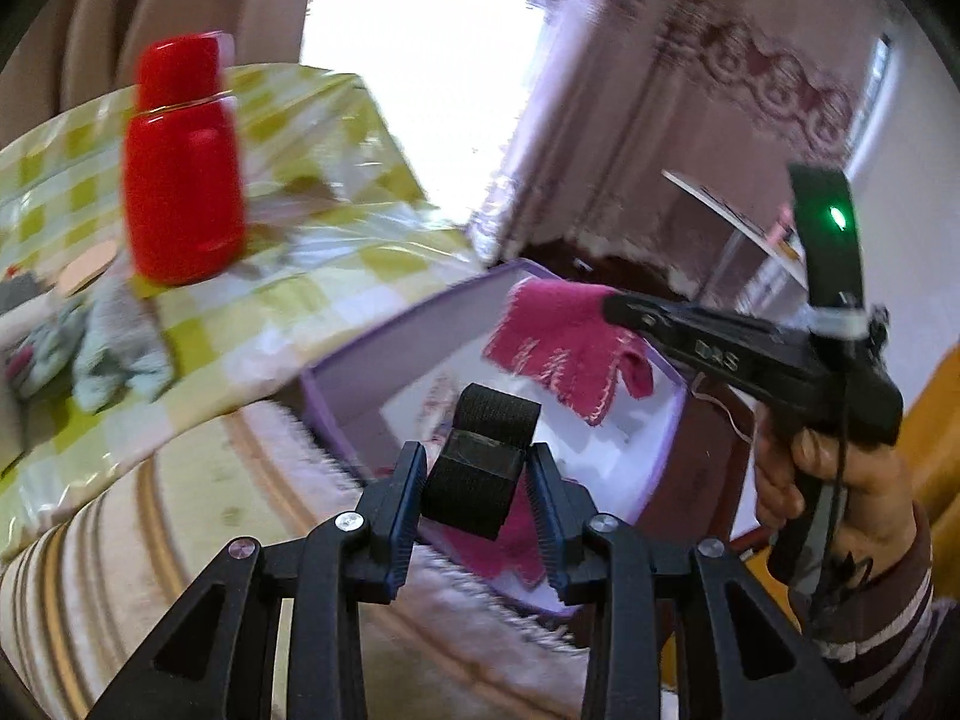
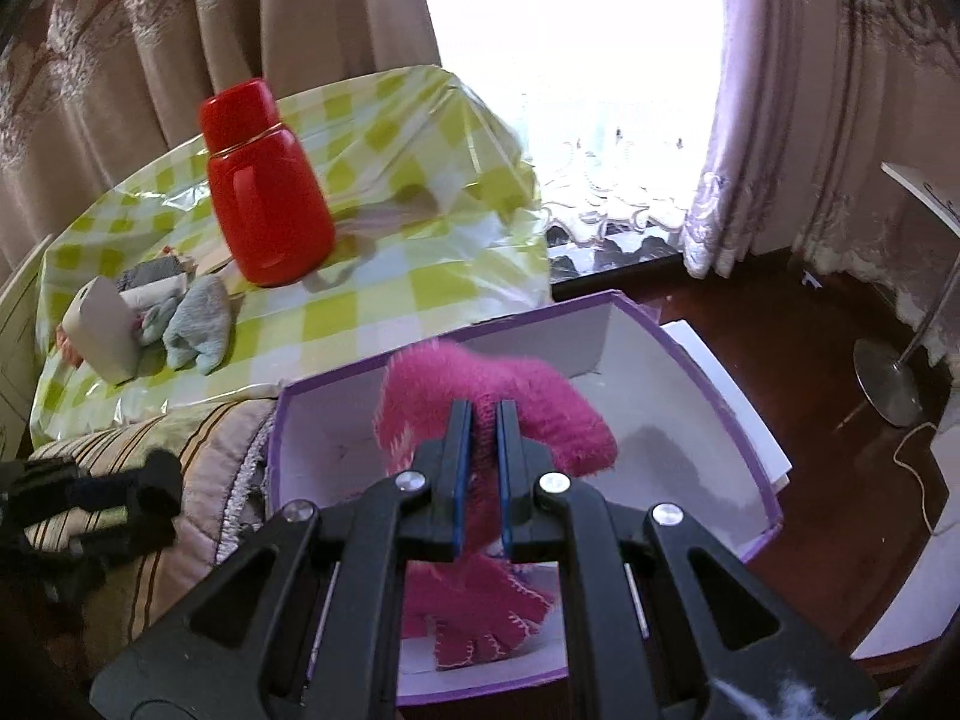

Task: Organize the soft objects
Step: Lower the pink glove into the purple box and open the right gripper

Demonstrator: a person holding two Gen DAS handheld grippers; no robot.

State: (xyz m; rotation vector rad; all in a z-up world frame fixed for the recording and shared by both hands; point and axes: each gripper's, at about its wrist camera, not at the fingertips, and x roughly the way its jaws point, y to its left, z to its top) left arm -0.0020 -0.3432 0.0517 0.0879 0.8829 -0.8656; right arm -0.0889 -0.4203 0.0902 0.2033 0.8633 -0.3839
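Pink glove (image 2: 528,414) hangs over the purple box (image 2: 708,372), pinched in the right gripper (image 2: 483,420); a second pink glove (image 2: 480,612) lies inside. The left gripper (image 1: 474,468) clasps a black strap roll (image 1: 480,456) above the box. Released too near the rim, either piece could drape over the wall or fall outside. On the checked table (image 2: 384,300): one red flask (image 2: 264,192), a small heap of pale socks (image 2: 192,324).

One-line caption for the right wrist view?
Right gripper shut on a pink glove, held over the open purple box.
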